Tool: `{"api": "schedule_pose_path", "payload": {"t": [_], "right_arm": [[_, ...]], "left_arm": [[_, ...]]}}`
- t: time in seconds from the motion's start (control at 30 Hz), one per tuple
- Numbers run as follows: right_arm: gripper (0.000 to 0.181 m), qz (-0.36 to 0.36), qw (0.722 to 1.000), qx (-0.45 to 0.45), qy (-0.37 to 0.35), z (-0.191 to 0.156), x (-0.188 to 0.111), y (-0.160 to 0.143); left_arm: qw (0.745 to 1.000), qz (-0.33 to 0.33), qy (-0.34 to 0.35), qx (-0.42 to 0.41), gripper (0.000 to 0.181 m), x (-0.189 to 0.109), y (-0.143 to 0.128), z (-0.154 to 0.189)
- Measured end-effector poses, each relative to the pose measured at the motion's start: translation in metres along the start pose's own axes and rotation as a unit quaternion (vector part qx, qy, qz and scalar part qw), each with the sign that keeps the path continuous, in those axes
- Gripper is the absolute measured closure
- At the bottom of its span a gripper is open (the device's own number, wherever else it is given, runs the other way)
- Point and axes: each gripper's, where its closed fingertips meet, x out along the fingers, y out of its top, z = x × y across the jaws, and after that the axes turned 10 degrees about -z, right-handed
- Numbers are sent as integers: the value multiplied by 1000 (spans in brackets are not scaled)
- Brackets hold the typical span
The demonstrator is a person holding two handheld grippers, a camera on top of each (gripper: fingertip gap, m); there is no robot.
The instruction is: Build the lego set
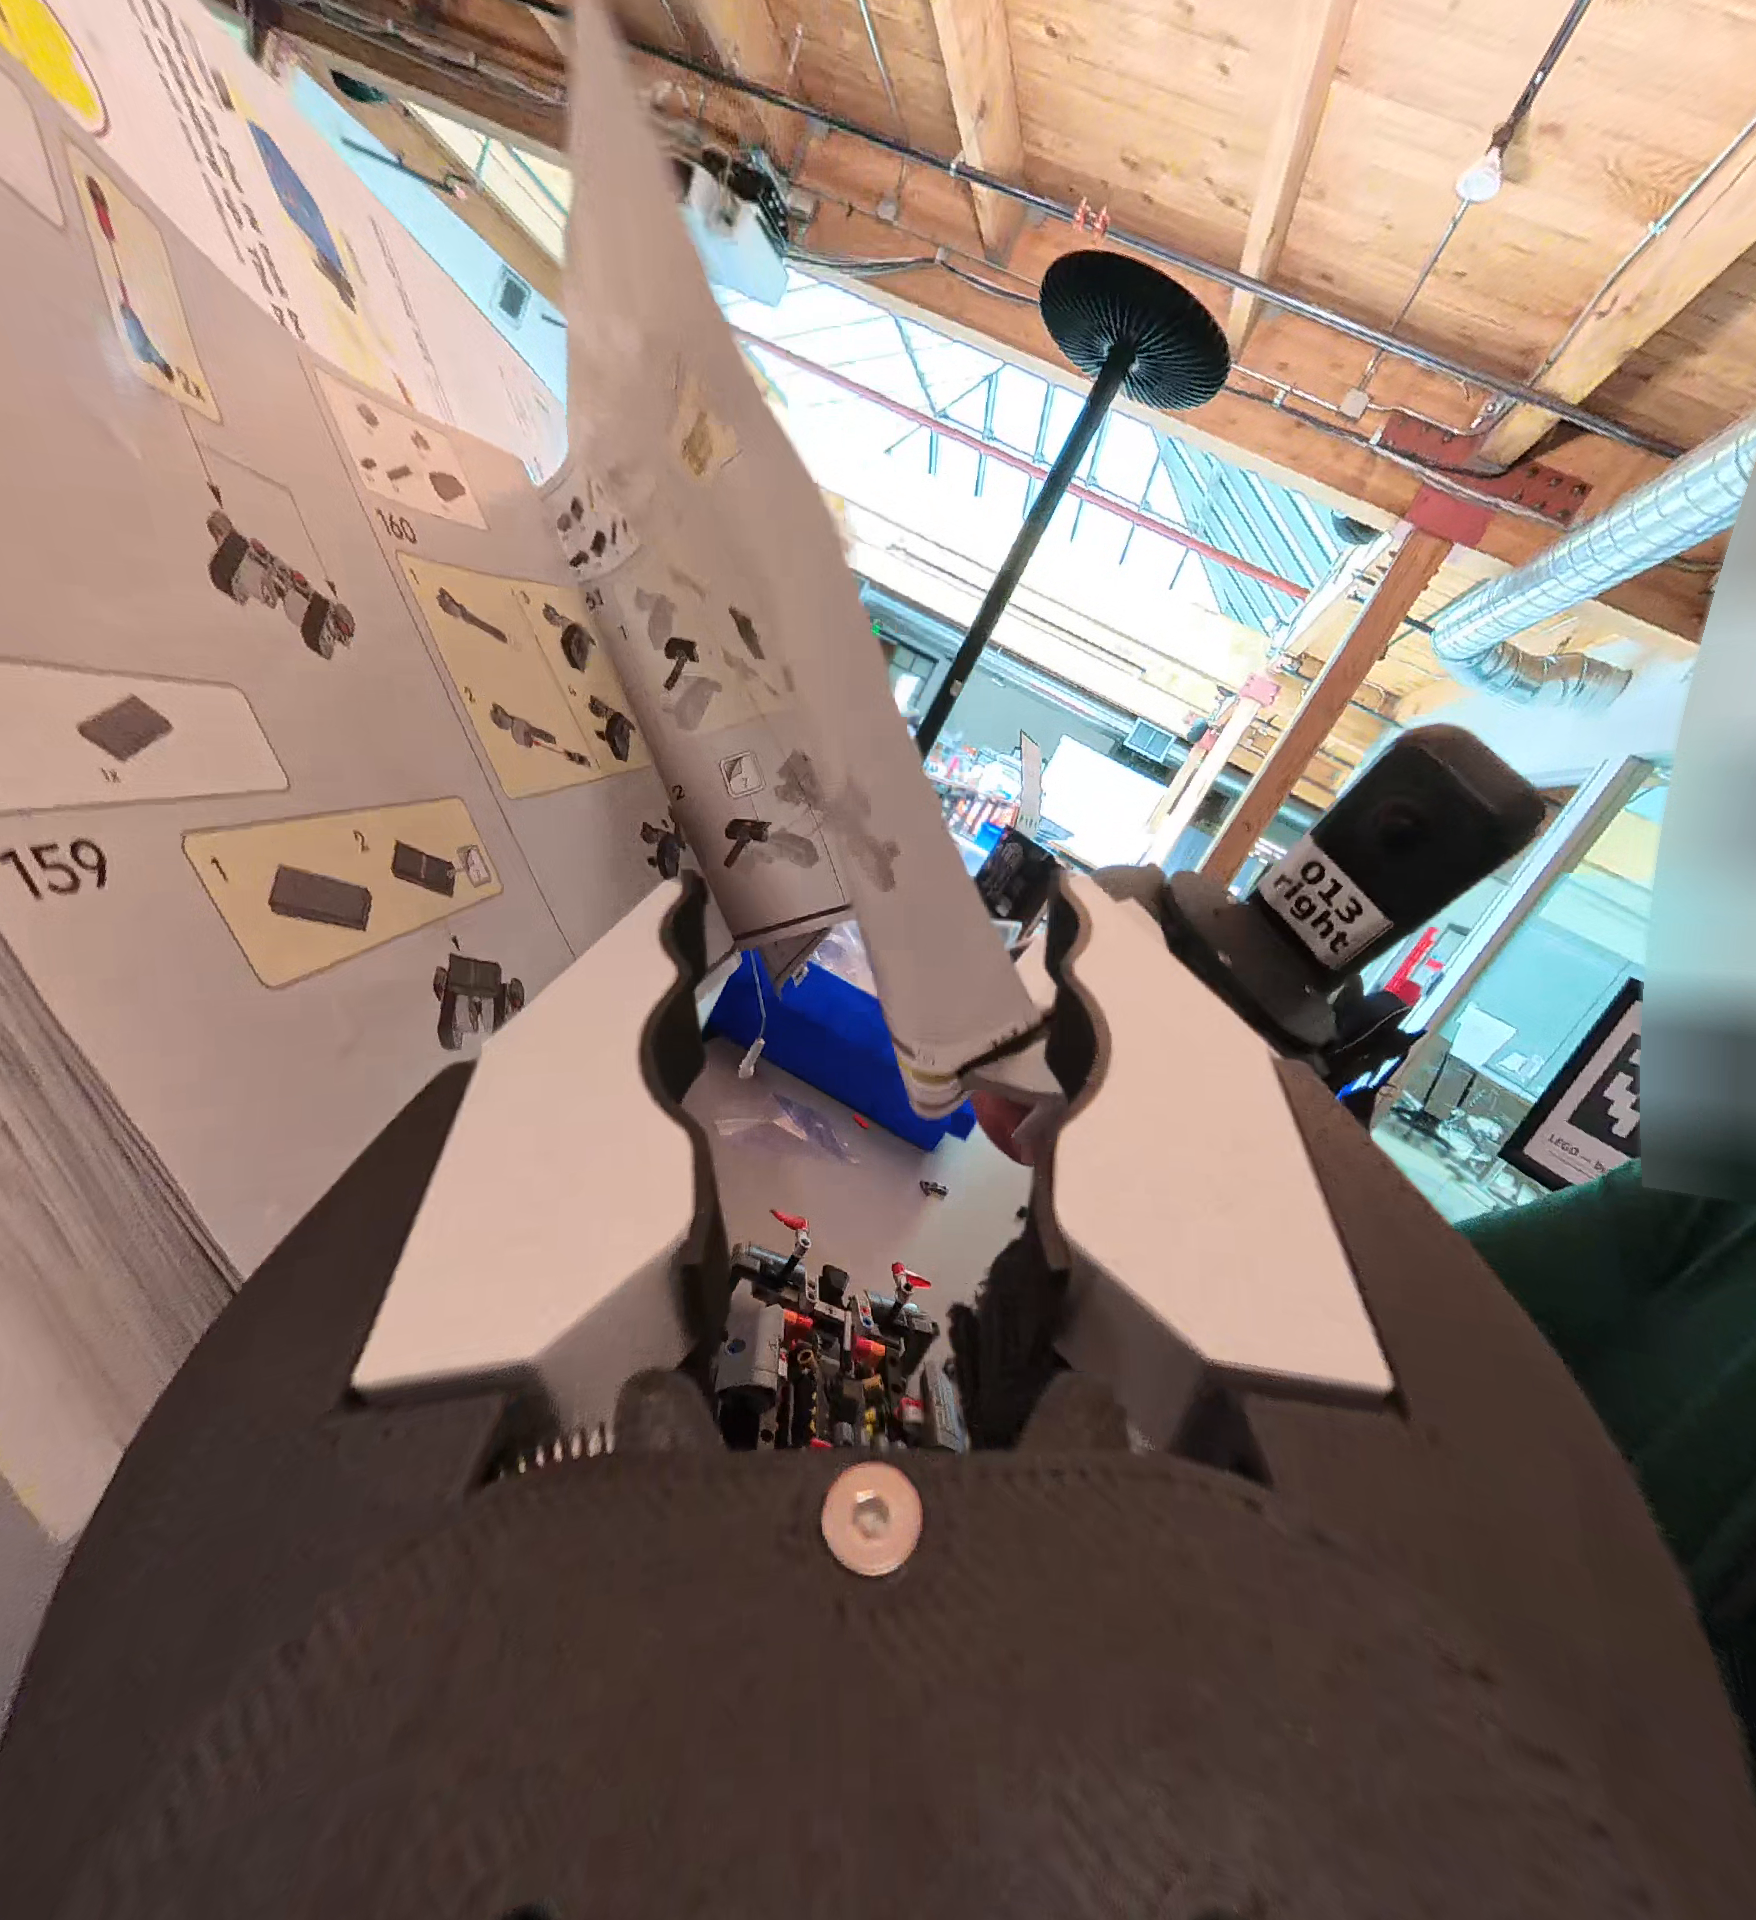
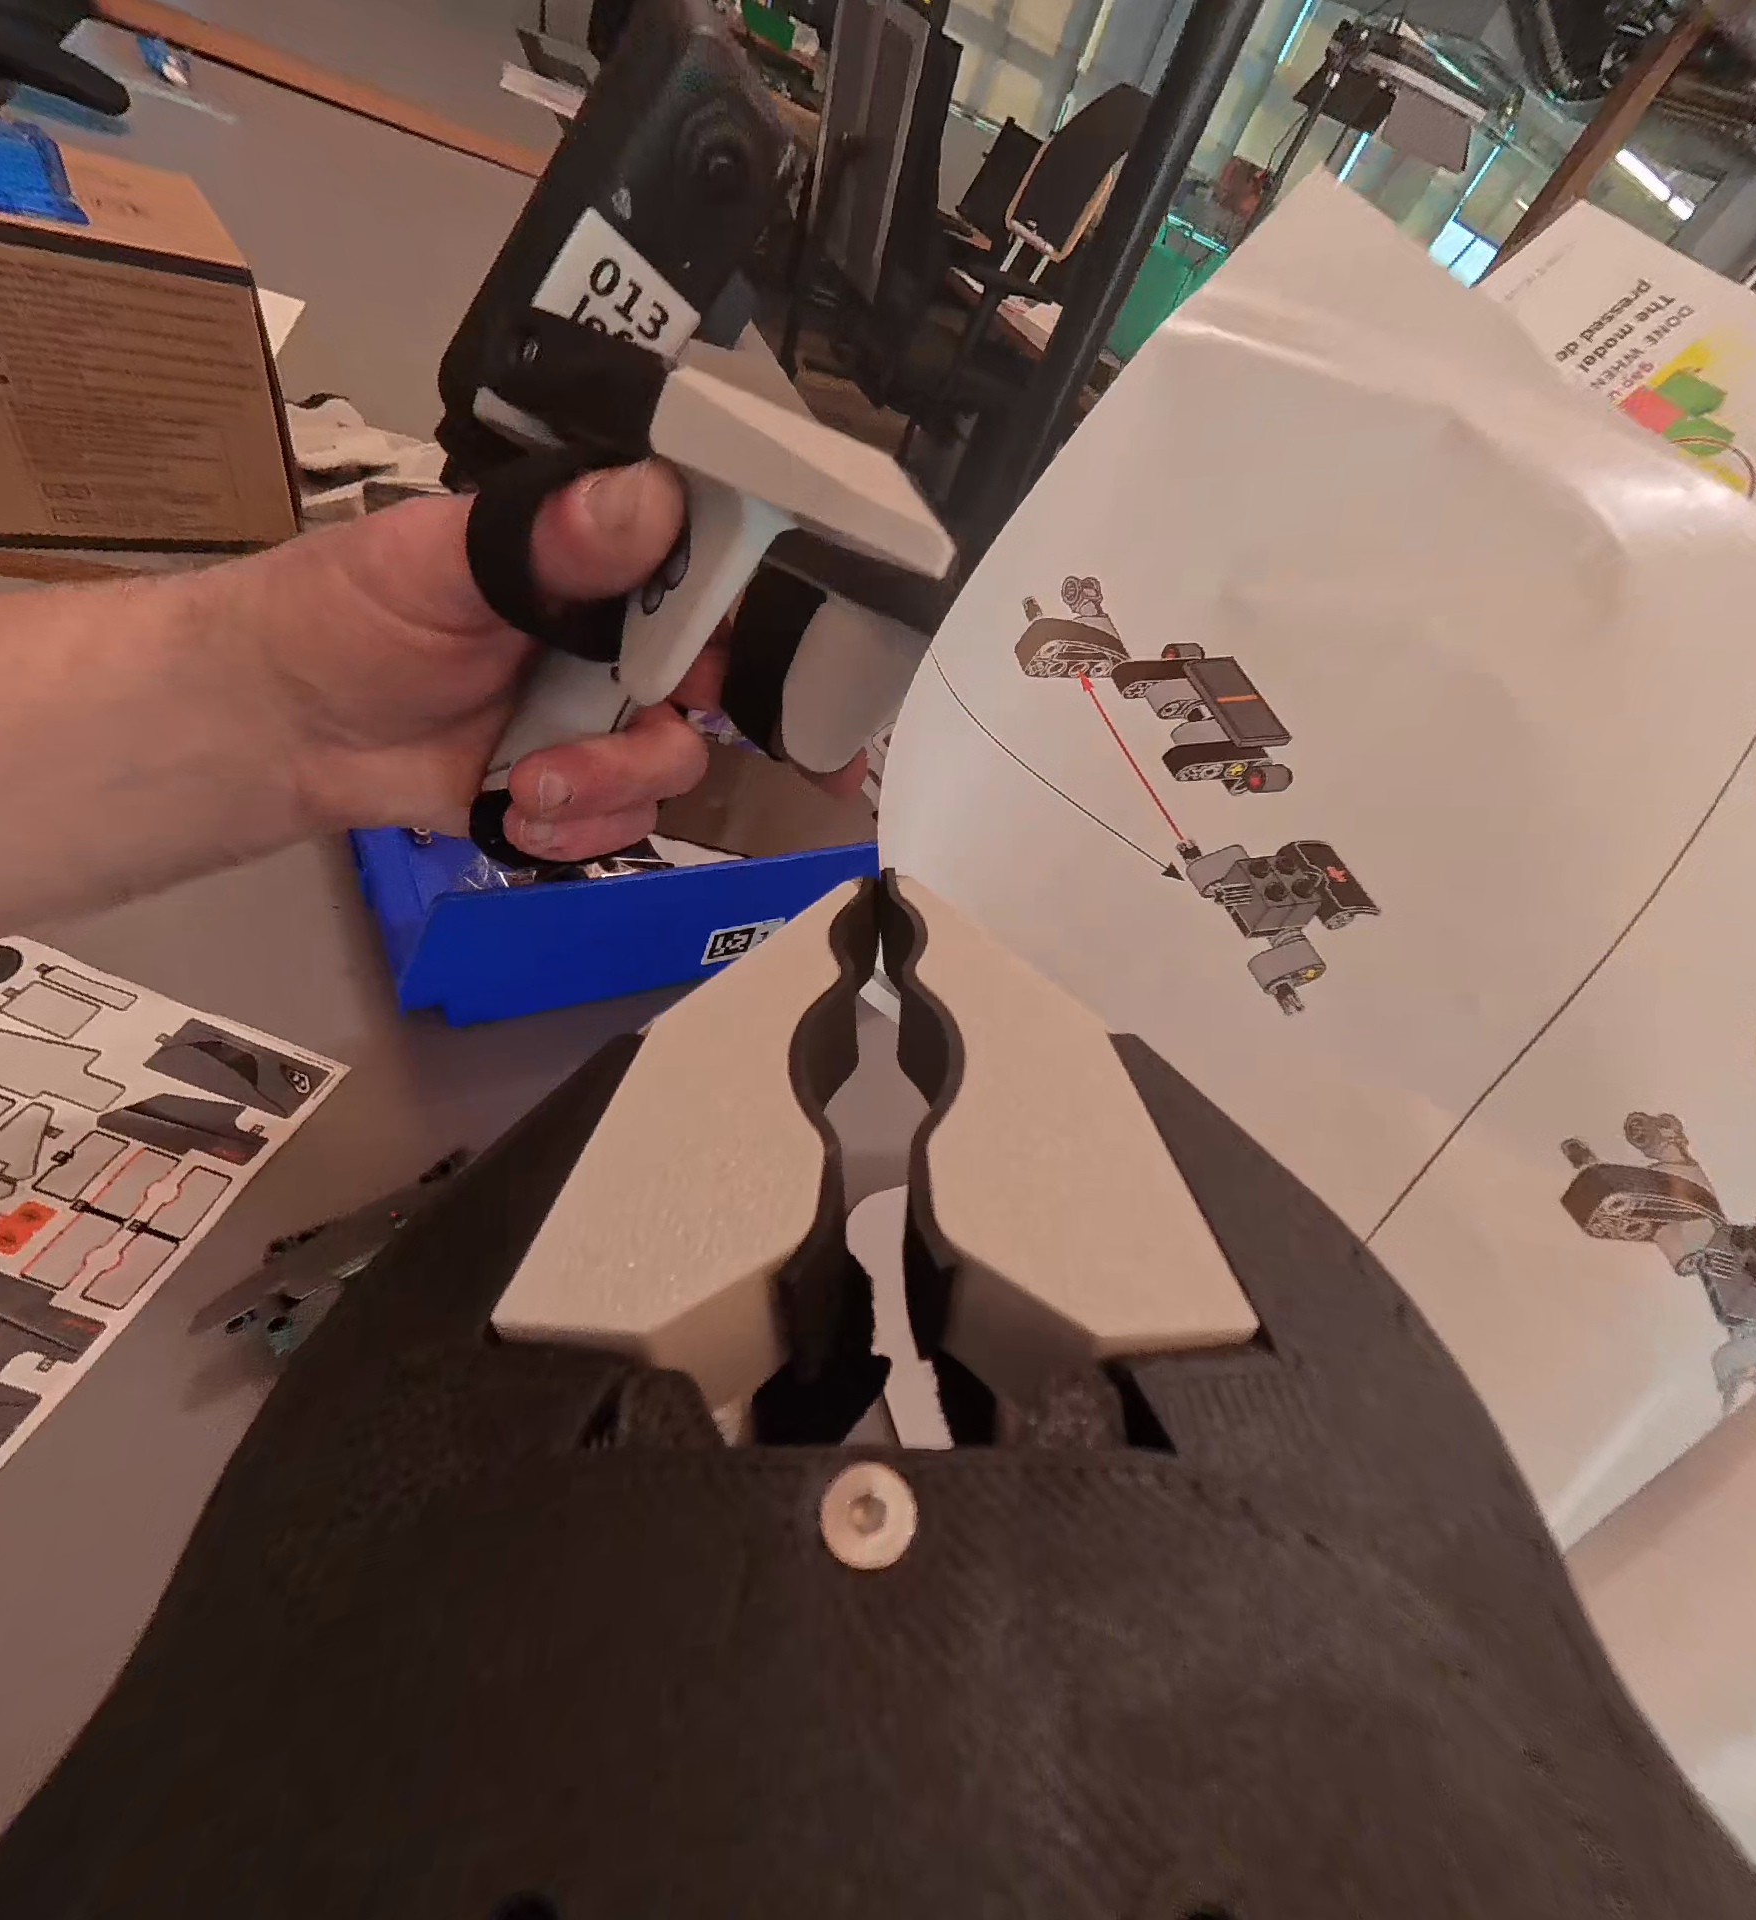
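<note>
Turning pages was the job you were on, not clicking bricks. Your right tool [image 2: 879, 899] was pinched shut on the bottom corner of one page [image 2: 1373, 644] of the instruction book [image 1: 230, 727]. That page stood up tall and bent over, with its long side going up and away from the tool's tips.

Your left tool [image 1: 869, 997] had its two fingers spread apart. A thin bunch of pages [image 1: 749, 675] stuck up between them. The bunch leaned against the right finger [image 1: 1165, 1195], close to its tip, and the left finger was not touching it. So that tool was gripping nothing. The bunch ran up and a bit to the left from the tool.

You were holding the left tool just above the blue bin [image 2: 593, 935], which sat on the desk [image 2: 386, 935] past your right tool's tips. In the right wrist view the raised page stood to the right of that tool.

The half-built model [image 1: 822, 1361] lay on the desk under your left tool. The sticker sheet [image 2: 74, 1164] lay flat near the left side of the desk.

I think the page needed to be carried over and laid flat next. The right tool had the only real hold on it. The paper was thin, so a hard pull could have torn it.
</note>
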Motion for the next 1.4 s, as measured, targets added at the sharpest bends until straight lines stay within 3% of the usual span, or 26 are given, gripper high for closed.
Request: {"api": "schedule_pose_path", "payload": {"t": [0.27, 0.33, 0.4, 0.6, 0.9, 1.03, 1.17, 1.3, 1.4], "right_arm": [[176, -4, 999, -37, -7, -13, 7, -1], [149, -2, 999, -33, -7, -15, 5, 0], [135, -3, 999, -30, -18, -12, -1, -2], [132, 12, 999, -1, -49, 10, -35, -23], [116, -46, 991, 122, -39, 48, -87, -104], [116, -79, 985, 149, 30, 25, -110, -136], [116, -115, 977, 147, 104, -22, -129, -156], [104, -175, 955, 181, 154, -77, -141, -179], [95, -222, 935, 215, 173, -121, -143, -193]], "left_arm": [[999, -14, 18, 27, 180, 5, 14, 0], [999, -15, 38, 32, 181, 3, 18, -4], [998, -19, 55, 36, 181, 0, 22, -9], [988, -23, 143, 46, 181, -18, 36, -37], [980, -24, 189, 51, 181, -26, 47, -57], [976, -31, 208, 53, 181, -28, 48, -61], [967, -35, 244, 60, 179, -33, 49, -67], [953, -25, 293, 73, 149, -51, 52, -63], [934, -19, 342, 105, 137, -69, 52, -49]]}}
